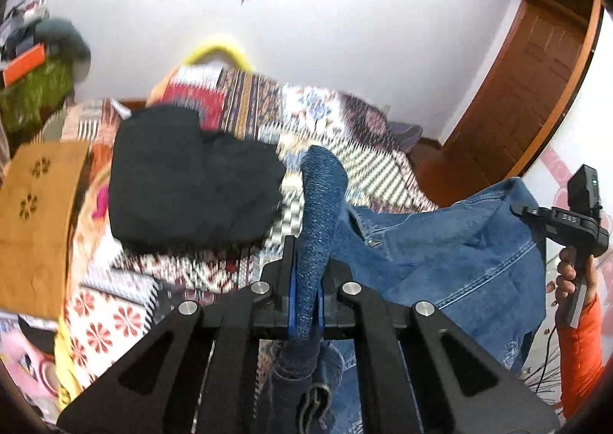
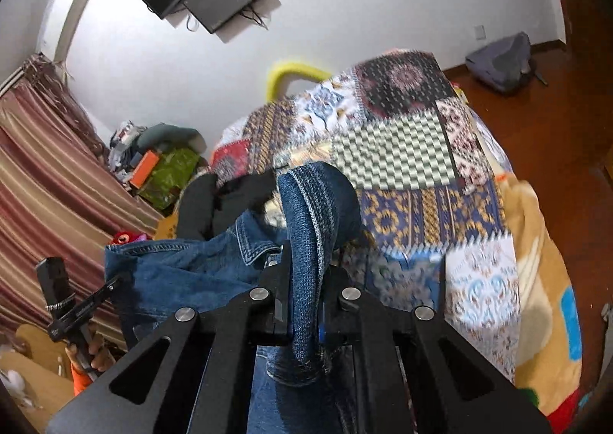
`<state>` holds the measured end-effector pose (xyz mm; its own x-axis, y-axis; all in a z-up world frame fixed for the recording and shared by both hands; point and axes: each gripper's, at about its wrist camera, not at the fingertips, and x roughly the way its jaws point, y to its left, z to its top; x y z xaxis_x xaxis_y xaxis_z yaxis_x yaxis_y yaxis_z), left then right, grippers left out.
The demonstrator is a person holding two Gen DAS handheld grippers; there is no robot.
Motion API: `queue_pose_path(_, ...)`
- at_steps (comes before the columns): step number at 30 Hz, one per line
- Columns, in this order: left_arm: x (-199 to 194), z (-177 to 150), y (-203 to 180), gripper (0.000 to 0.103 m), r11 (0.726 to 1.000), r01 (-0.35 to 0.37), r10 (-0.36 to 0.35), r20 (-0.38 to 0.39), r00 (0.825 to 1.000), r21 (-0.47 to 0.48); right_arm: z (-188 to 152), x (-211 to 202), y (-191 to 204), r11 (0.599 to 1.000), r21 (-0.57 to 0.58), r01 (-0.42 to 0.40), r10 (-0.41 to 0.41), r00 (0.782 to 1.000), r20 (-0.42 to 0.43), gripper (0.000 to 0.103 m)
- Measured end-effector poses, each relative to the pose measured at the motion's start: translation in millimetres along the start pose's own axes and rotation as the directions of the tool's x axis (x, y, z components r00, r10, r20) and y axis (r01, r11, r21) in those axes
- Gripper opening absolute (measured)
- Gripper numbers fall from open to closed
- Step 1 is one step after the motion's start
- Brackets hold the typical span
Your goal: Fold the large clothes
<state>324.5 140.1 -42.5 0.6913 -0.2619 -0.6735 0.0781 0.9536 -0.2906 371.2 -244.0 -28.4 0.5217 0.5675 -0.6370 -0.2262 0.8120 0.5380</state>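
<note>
A blue denim jacket hangs in the air between my two grippers, above the patchwork bed. My left gripper is shut on a knit-textured blue part of the jacket that stands up between its jaws. My right gripper is shut on another knit-textured part; the jacket's collar and body hang to its left. The right gripper also shows in the left wrist view, pinching the jacket's far edge. The left gripper shows in the right wrist view.
A black garment lies crumpled on the bed and also shows in the right wrist view. A brown cardboard piece is at the left. A wooden door stands at the right. Clutter sits beside striped curtains.
</note>
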Motion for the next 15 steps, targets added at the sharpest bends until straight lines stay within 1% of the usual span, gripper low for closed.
queue_pose_path(3,-7.8,20.7,0.4,0.006,1.000,0.010,-0.010,0.041,0.999,-0.005,15.4,1.2,5.4,1.000,-0.009,-0.007,0.007,1.000,0.023,0.007)
queue_pose_path(6,-6.0,37.7,6.3,0.006,1.000,-0.001,0.001,0.071,0.997,-0.003,36.1,6.0,10.1,1.000,-0.026,-0.005,0.006,0.999,0.051,0.007)
queue_pose_path(7,-1.4,44.1,9.8,0.006,1.000,-0.015,0.015,0.076,0.997,-0.005,38.7,5.7,11.7,1.000,-0.026,-0.007,0.008,0.998,0.056,0.007)
queue_pose_path(10,20.9,58.5,24.0,0.006,0.999,-0.025,0.027,0.068,0.997,-0.032,54.7,20.7,8.5,0.999,-0.031,0.009,-0.007,0.998,0.058,0.007)
queue_pose_path(12,40.0,63.3,33.5,0.006,0.998,-0.043,0.045,0.051,0.998,-0.049,60.7,38.6,1.6,0.999,-0.034,0.041,-0.039,0.998,0.048,0.007)
queue_pose_path(13,56.5,65.9,40.2,0.006,0.997,-0.061,0.062,0.038,0.997,-0.050,61.2,47.0,-2.6,0.998,-0.032,0.056,-0.055,0.998,0.041,0.007)
queue_pose_path(15,84.4,64.2,45.2,0.006,0.993,-0.120,0.120,0.014,0.993,-0.013,61.1,70.5,-16.9,0.997,-0.014,0.081,-0.081,0.997,0.009,0.007)
